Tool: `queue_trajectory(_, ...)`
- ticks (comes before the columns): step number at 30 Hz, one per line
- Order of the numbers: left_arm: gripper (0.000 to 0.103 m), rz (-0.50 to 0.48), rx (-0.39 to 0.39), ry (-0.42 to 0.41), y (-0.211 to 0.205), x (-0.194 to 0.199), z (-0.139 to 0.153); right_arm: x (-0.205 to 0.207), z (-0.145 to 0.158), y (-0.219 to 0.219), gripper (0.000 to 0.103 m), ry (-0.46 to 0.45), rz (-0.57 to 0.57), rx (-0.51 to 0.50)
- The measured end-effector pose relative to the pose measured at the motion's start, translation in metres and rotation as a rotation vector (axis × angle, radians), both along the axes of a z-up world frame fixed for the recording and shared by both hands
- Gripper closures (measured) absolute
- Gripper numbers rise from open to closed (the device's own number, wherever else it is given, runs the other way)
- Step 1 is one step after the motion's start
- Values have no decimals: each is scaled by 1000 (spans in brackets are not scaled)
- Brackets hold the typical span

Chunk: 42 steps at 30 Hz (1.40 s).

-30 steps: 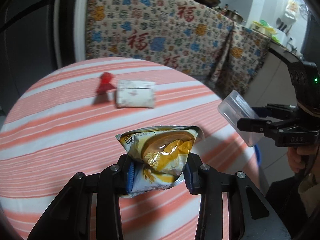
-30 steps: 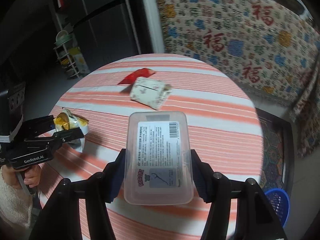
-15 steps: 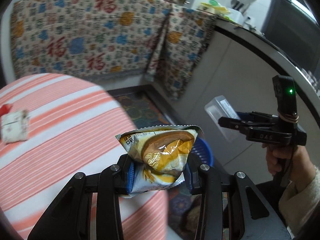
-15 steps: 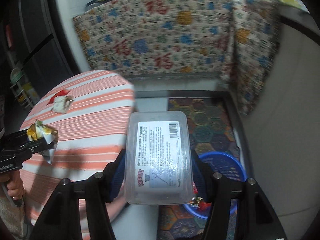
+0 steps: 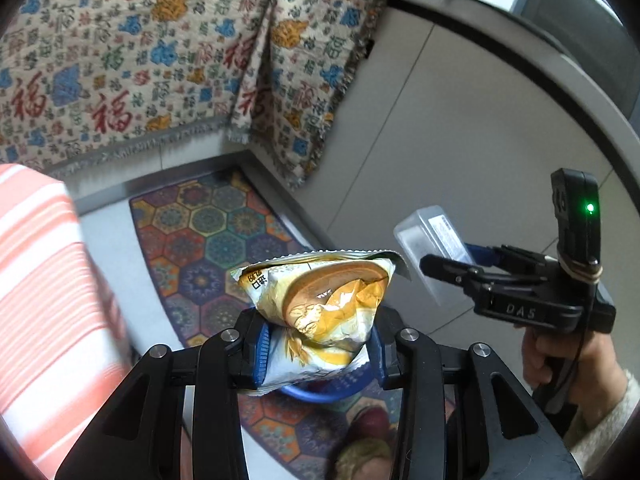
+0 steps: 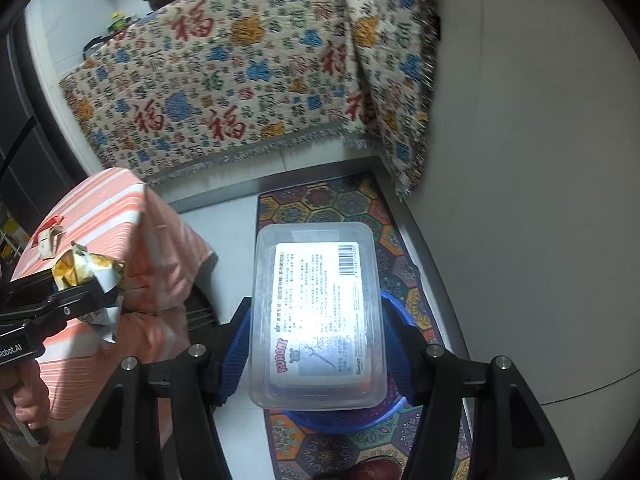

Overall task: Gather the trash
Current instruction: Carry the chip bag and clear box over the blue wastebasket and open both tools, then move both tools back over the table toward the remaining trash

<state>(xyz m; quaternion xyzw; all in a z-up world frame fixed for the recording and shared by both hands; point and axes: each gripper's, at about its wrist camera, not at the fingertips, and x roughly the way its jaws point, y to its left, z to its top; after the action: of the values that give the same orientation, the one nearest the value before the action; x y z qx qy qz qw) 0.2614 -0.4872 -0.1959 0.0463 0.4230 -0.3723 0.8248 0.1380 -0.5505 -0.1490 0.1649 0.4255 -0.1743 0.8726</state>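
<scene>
My left gripper is shut on a yellow and white snack wrapper and holds it in the air above a blue basket on the floor. My right gripper is shut on a clear plastic box with a white label, held right over the same blue basket. The right gripper with its box shows in the left wrist view, and the left gripper's wrapper shows in the right wrist view. The basket's inside is mostly hidden.
A round table with an orange striped cloth stands to the left; a white packet and a red wrapper lie on it. A patterned mat covers the floor. A patterned cloth hangs over the counter behind; a grey cabinet wall is on the right.
Both grippers have swung away from the table, to the right and down, each carrying its item, and now hang over the blue basket on the mat.
</scene>
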Motion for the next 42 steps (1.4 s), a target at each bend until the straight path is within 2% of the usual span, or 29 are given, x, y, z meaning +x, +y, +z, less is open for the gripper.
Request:
queue_trajectory(10, 64, -4, 40, 53, -39, 13, -45, -7, -48, -36, 42, 35, -46, 65)
queue_trajectory(18, 63, -28, 55, 90, -59, 16, -71, -6, -72, -49, 42, 66, -63, 118)
queue_trajectory(20, 59, -33, 54, 95, -63, 18, -77, -4, -79, -51, 41, 75, -62, 133)
queue_trajectory(22, 38, -27, 53, 112, -66, 21, -82, -2, -86, -53, 41, 73, -53, 155)
queue_trajectory(24, 30, -21, 39, 112, -66, 23, -85, 1, -94, -55, 41, 85, -51, 175)
queue_trajectory(26, 27, -23, 30, 103, -66, 24, -83, 3, -99, -56, 41, 102, -55, 182)
queue_trajectory(28, 22, -17, 23, 90, -65, 24, -79, 2, -97, -57, 30, 99, -55, 178)
queue_trajectory(35, 20, 6, -12, 47, -44, 20, -50, 0, -79, -55, 28, 51, -62, 141)
queue_trajectory(42, 14, 74, 16, -5, 28, 1, -5, 3, -39, -29, 25, -15, -30, -38)
